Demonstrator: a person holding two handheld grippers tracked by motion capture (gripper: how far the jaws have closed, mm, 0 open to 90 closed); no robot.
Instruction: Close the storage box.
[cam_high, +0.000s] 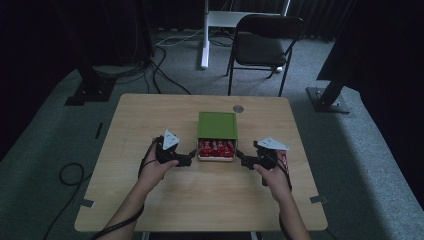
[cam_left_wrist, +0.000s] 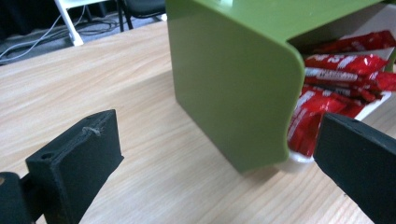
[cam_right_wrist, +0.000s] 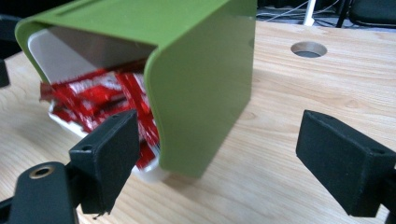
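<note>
A green box sleeve (cam_high: 217, 125) stands at the table's middle, with a white drawer (cam_high: 215, 158) pulled out toward me and filled with red snack packets (cam_high: 216, 148). My left gripper (cam_high: 192, 156) is open at the drawer's left front corner, and its view has the green sleeve wall (cam_left_wrist: 233, 84), the red packets (cam_left_wrist: 336, 88) and the white drawer rim (cam_left_wrist: 299, 164) between the jaws. My right gripper (cam_high: 239, 157) is open at the right front corner. Its jaws straddle the green sleeve's corner (cam_right_wrist: 201, 79), with packets (cam_right_wrist: 102, 102) spilling from the white drawer (cam_right_wrist: 46, 51).
The wooden table (cam_high: 150, 115) has a round cable hole (cam_high: 238, 108) behind the box, also seen as the hole (cam_right_wrist: 308, 48). A red packet (cam_high: 283, 159) lies by the right hand. A black chair (cam_high: 262, 45) and cables stand on the floor beyond.
</note>
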